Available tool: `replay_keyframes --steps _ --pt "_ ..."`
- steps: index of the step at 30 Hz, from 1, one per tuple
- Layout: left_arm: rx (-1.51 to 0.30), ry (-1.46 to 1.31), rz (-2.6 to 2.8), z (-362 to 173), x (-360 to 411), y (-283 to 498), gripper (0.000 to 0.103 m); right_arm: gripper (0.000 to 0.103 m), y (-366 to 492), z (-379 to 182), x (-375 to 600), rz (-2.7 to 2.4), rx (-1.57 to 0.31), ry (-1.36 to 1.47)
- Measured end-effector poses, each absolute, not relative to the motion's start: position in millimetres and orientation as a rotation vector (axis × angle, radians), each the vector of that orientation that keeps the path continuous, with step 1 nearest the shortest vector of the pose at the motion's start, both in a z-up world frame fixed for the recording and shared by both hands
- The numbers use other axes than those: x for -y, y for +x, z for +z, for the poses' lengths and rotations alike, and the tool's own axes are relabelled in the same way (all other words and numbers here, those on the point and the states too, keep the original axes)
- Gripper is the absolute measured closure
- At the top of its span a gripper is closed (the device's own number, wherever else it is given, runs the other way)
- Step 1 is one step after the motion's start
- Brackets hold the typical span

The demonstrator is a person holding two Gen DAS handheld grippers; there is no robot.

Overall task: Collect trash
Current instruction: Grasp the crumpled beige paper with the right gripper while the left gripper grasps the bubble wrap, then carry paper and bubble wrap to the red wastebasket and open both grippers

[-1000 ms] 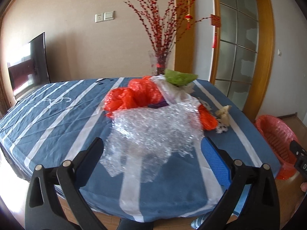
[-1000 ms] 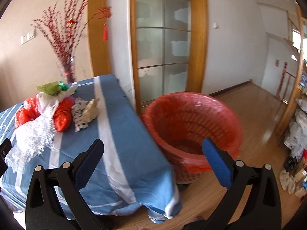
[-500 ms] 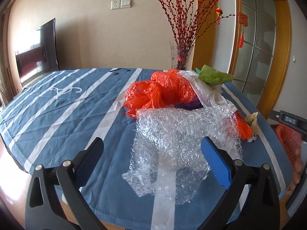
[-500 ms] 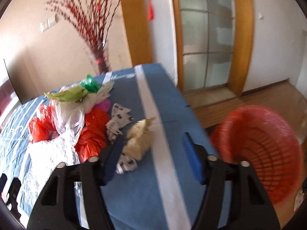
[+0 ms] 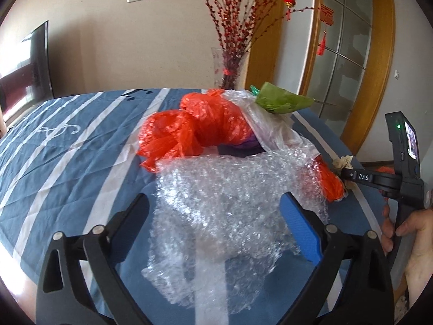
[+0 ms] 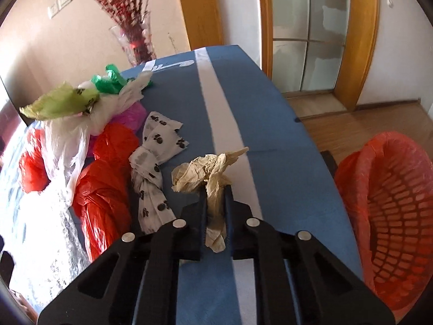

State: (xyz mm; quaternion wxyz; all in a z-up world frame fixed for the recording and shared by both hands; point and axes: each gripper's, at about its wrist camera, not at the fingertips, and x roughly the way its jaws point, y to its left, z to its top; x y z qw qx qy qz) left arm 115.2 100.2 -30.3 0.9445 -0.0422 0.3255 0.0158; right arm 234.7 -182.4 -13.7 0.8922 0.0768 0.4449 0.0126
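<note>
Left wrist: left tool [image 5: 216, 219] wide, jaws closing slightly, bubble wrap [image 5: 232, 203] between them untouched on the striped worktop [image 5: 67, 146]. Right wrist: right tool [image 6: 215, 192] closing, pinching crumpled beige paper [image 6: 205, 173] (red basket [image 6: 389, 211] near, beside worktop).

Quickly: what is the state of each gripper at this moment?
Left gripper: open, fingers starting to close around the clear bubble wrap sheet, not gripping.
Right gripper: closing on the crumpled beige paper, pinched between its fingers.

Blue white-striped tablecloth [image 6: 270, 124]; red bags [image 5: 194, 132]; beige paper [image 6: 205, 173]; perhaps paw-printed napkin [image 6: 154, 168].
</note>
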Motion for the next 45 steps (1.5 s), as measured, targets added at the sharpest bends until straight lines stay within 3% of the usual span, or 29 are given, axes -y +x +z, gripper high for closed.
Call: replay_keyframes --steps 3,11,14,16,19,20,21,23,34,45 --pt "-0.69 -0.05 0.012 -32 -87 130 0.017 0.092 223 -7 196 -0.002 -0.888 0.172" --pt "-0.861 -0.024 -0.008 -60 -73 168 0.018 0.092 203 13 211 0.009 -0.832 0.178" --pt "-0.917 -0.029 0.001 -73 -71 176 0.027 0.092 199 15 211 0.017 -0.829 0.189" --pt "-0.891 0.009 0.004 -73 -63 173 0.037 0.092 196 16 213 0.022 -0.828 0.201" --pt "-0.868 0.032 -0.019 -73 -56 168 0.063 0.092 192 17 216 0.021 -0.823 0.207" --pt "-0.864 0.033 -0.028 -71 -55 167 0.077 0.092 190 17 218 0.021 -0.821 0.211" --pt "-0.863 0.027 -0.037 -71 -55 166 0.083 0.092 188 17 219 0.021 -0.819 0.215" --pt "-0.857 0.017 -0.054 -67 -56 163 0.087 0.092 184 20 223 0.018 -0.81 0.219" --pt "-0.72 -0.024 -0.152 -6 -54 134 0.089 0.092 158 43 251 -0.001 -0.74 0.235" --pt "-0.657 -0.012 -0.371 36 41 117 0.089 0.092 127 54 318 -0.126 -0.689 0.264"
